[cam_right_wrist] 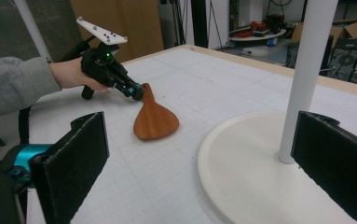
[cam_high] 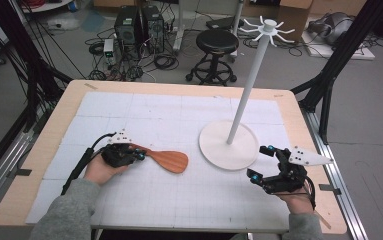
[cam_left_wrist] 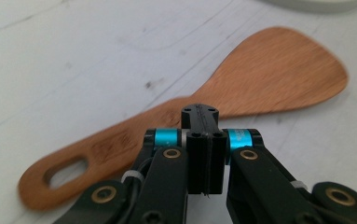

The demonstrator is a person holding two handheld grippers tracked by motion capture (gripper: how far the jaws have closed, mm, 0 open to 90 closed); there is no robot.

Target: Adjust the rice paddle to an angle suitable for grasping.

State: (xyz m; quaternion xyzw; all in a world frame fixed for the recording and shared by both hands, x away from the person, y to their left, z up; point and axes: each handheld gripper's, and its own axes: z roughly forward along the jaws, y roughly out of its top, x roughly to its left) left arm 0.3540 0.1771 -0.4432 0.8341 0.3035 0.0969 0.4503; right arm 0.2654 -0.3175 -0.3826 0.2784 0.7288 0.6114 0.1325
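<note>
A wooden spatula (cam_high: 169,160) lies flat on the white mat, blade to the right and handle with its oval hole to the left. My left gripper (cam_high: 140,155) is shut, its jaws pressed together with nothing between them, the tips over the spatula's (cam_left_wrist: 278,70) neck in the left gripper view (cam_left_wrist: 199,116). Whether the tips touch the wood I cannot tell. My right gripper (cam_high: 261,162) stands wide open at the right, beside the round base of a white stand (cam_high: 229,145). In the right gripper view its jaws (cam_right_wrist: 204,158) frame that base (cam_right_wrist: 241,172), with the spatula (cam_right_wrist: 155,119) and left gripper (cam_right_wrist: 136,92) beyond.
The stand's tall pole (cam_high: 249,85) rises to a ring of hooks (cam_high: 268,27). The table's wooden rim (cam_high: 299,125) borders the mat. Beyond the far edge are a black stool (cam_high: 216,42), computer towers (cam_high: 139,25) and cables on the floor.
</note>
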